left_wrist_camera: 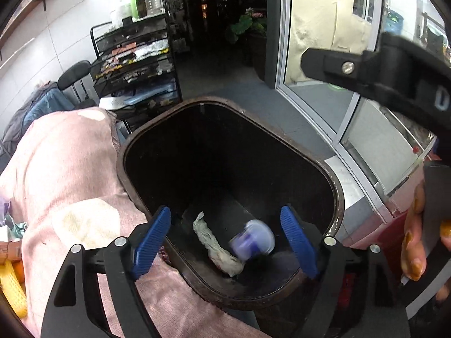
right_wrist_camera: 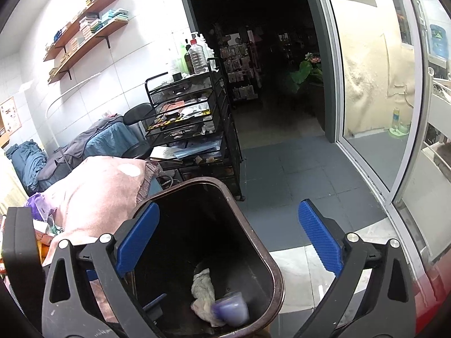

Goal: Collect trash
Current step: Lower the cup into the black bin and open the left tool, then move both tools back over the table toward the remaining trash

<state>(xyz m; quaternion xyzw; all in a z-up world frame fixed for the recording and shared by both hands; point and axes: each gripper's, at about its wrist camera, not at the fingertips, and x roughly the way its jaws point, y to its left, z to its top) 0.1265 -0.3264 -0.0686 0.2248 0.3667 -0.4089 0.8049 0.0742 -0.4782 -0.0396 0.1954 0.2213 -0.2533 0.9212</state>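
A dark brown trash bin (left_wrist_camera: 336,194) stands open beside a pink-covered surface. Inside it lie a crumpled white tissue (left_wrist_camera: 217,249) and a blurred purple-and-clear plastic cup (left_wrist_camera: 253,239). My left gripper (left_wrist_camera: 225,242) is open and empty above the bin's mouth. In the right wrist view the same bin (right_wrist_camera: 277,278) holds the tissue (right_wrist_camera: 201,288) and the blurred cup (right_wrist_camera: 231,308). My right gripper (right_wrist_camera: 225,236) is open and empty over the bin's right rim. The right gripper also shows in the left wrist view (left_wrist_camera: 366,70) at the upper right.
A pink cloth (left_wrist_camera: 62,174) covers the surface left of the bin. A black wire rack (right_wrist_camera: 191,124) with bottles stands behind. A glass sliding door (right_wrist_camera: 366,112) is at the right, grey floor tiles (right_wrist_camera: 296,183) between. Yellow and orange items (left_wrist_camera: 11,281) lie at the far left.
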